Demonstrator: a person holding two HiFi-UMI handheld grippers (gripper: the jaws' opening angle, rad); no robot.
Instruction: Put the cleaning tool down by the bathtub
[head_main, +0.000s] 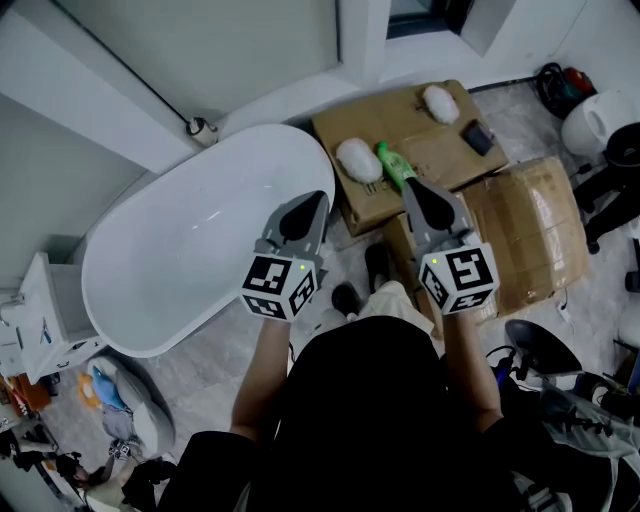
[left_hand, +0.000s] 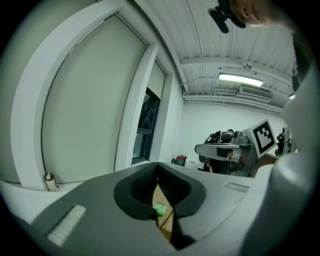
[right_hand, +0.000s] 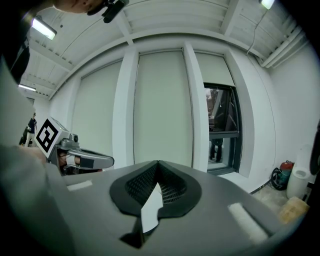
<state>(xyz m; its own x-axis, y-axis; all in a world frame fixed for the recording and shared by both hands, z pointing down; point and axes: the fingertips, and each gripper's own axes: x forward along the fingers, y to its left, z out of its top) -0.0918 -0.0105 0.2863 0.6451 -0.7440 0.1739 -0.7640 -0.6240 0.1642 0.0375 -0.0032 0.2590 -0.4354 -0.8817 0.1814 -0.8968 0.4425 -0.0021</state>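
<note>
We hold both arms forward over our lap, left claw (head_main: 316, 200) and right claw (head_main: 413, 187) roughly level, both clenched empty; green-handled cleaning tool (head_main: 393, 166) lies on cardboard box (head_main: 440, 150) beside bathtub (head_main: 190, 245)

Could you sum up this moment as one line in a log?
left tool: shut, empty | right tool: shut, empty | green-handled brush: lying on cardboard box beside bathtub
</note>
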